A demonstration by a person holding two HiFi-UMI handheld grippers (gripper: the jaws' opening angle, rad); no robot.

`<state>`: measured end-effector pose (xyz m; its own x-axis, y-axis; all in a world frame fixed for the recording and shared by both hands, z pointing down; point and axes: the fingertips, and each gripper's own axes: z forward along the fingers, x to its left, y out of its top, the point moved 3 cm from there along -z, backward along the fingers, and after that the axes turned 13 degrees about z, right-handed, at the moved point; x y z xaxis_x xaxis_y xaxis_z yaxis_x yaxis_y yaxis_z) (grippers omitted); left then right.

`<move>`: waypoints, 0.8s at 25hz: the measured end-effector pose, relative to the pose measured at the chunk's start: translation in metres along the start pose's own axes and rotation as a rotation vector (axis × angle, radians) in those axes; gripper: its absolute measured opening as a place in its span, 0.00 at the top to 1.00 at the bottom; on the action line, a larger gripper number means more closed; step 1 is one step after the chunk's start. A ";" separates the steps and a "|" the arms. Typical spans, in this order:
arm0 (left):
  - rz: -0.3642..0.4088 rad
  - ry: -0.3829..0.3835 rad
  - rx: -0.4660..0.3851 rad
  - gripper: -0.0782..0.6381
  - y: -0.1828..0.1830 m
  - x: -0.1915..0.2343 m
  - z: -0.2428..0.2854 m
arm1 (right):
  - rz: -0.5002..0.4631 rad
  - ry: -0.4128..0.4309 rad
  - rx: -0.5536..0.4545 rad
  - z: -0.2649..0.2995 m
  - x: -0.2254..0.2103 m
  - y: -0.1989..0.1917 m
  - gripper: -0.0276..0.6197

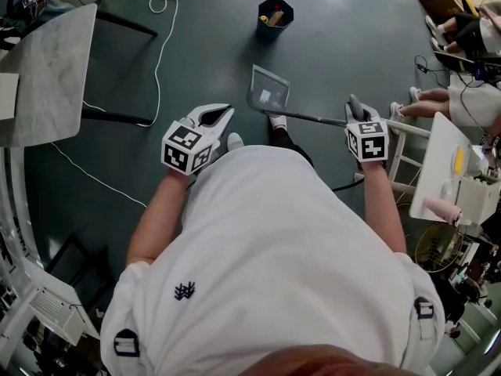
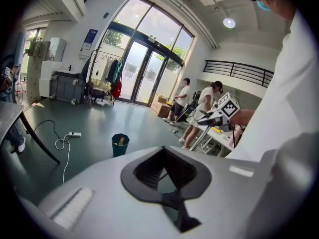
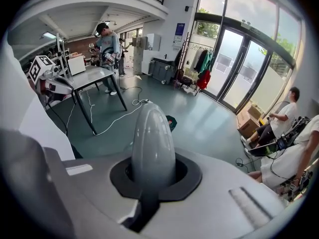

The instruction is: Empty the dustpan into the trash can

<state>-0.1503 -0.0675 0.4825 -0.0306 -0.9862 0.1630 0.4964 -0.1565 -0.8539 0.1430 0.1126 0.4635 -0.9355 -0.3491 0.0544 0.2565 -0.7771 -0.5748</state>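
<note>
Clamped tight in my right gripper [image 1: 355,105] is the grey handle [image 1: 310,118] of the dustpan [image 1: 268,92]. Its pan is out ahead of my shoe [image 1: 277,121], well short of the dark trash can [image 1: 275,16]. My left gripper [image 1: 224,114] is pinched together on nothing.

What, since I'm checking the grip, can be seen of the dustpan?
The dustpan is a grey, translucent-looking plastic scoop with a pale patch inside, on a long thin handle ending in a rounded grey knob. The right tongs are shut on that knob. The scoop is short of the trash can.
</note>
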 end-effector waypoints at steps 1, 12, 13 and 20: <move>0.002 0.000 -0.001 0.81 0.000 0.000 -0.001 | -0.003 0.005 -0.001 0.000 0.003 0.001 0.95; 0.011 -0.013 0.006 0.81 0.000 -0.007 0.003 | -0.021 0.028 -0.014 -0.003 0.012 0.003 0.95; 0.012 -0.014 0.008 0.81 -0.001 -0.008 0.003 | -0.022 0.029 -0.015 -0.003 0.012 0.003 0.95; 0.018 -0.012 0.007 0.81 0.001 -0.010 0.000 | -0.026 0.028 -0.023 -0.003 0.011 0.006 0.95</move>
<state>-0.1501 -0.0582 0.4801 -0.0107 -0.9881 0.1535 0.5033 -0.1380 -0.8530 0.1334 0.1054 0.4577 -0.9483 -0.3140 0.0462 0.2271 -0.7731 -0.5923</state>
